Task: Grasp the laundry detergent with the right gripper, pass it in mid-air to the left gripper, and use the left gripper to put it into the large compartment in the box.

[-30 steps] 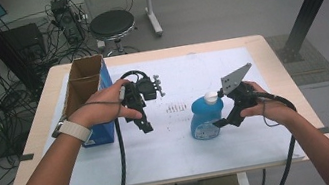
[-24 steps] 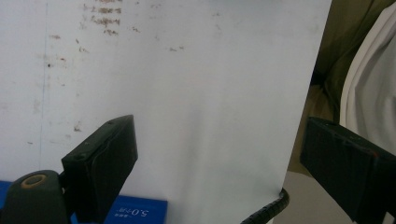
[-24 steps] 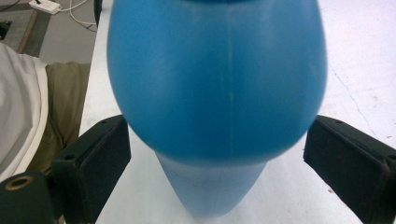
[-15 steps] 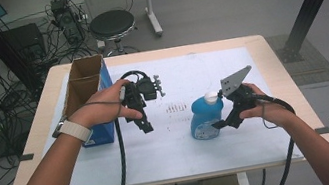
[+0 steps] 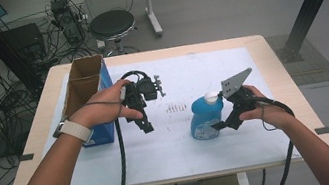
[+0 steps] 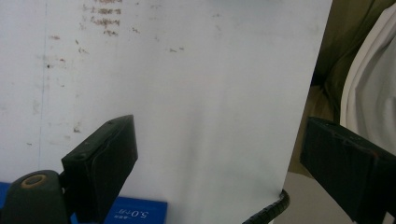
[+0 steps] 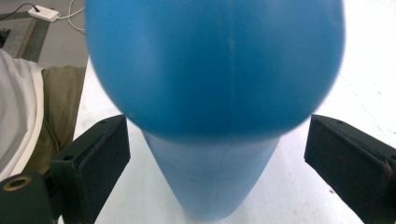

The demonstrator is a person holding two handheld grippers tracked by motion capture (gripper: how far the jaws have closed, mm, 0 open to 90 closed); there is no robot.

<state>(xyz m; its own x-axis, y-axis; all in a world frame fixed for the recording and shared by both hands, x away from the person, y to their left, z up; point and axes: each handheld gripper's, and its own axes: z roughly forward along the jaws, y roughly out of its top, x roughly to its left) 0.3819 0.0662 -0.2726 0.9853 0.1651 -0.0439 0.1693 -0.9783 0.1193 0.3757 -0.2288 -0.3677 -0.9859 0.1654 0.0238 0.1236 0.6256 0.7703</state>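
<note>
A blue bottle (image 5: 204, 116) with a white cap stands upright on the white table (image 5: 199, 71), right of centre. My right gripper (image 5: 219, 123) is at its right side, open, with the jaws spread wider than the bottle. In the right gripper view the blue bottle (image 7: 215, 93) sits between the jaws of the right gripper (image 7: 217, 130), and neither pad touches it. My left gripper (image 5: 146, 123) is held above the table left of centre and points down. In its own view the left gripper (image 6: 219, 135) is open over bare table with nothing between its jaws.
An open cardboard box with blue sides (image 5: 86, 93) stands at the table's left edge, just behind my left hand; its blue label (image 6: 135, 213) is seen in the left gripper view. A round stool (image 5: 112, 25) and cables lie beyond the far edge.
My right gripper has edged slightly left, closer around the bottle. The left gripper has stayed where it was.
</note>
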